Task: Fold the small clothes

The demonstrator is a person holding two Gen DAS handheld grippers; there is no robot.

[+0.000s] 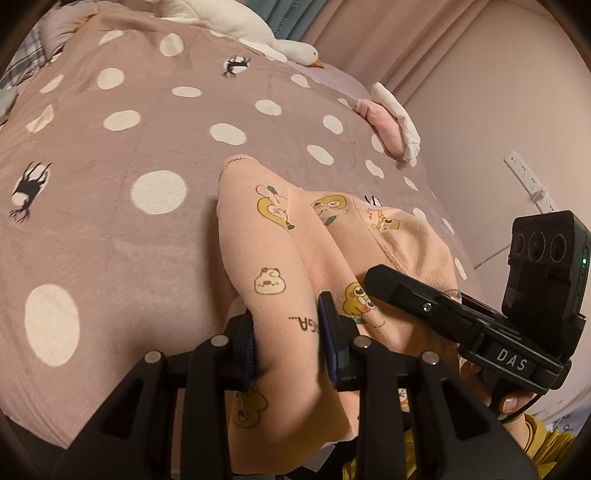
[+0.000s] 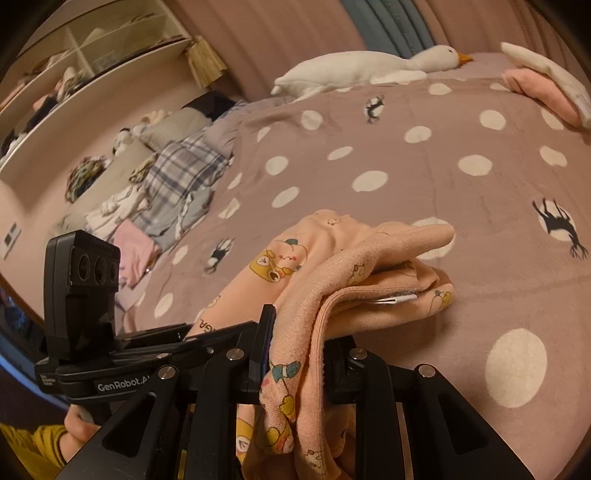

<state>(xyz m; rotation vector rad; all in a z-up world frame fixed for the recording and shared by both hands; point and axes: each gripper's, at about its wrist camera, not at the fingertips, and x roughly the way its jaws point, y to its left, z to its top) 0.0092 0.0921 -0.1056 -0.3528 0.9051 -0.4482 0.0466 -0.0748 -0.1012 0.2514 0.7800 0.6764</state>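
- Mauve dotted bedspread (image 1: 110, 155) covers the bed; pink curtains (image 2: 266, 33) behind.
- Goose toy (image 2: 369, 64) lies at 12 o'clock.
- Left tongs (image 1: 290, 339) pinch the peach garment (image 1: 258, 229).
- Right tongs (image 2: 295, 354) clamp its bunched edge.

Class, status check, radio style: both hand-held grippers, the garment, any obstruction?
Left hand-held gripper shut on peach garment. Right hand-held gripper shut on same garment, bunched. Garment partly on polka-dot bedspread. Nothing in the way nearby.
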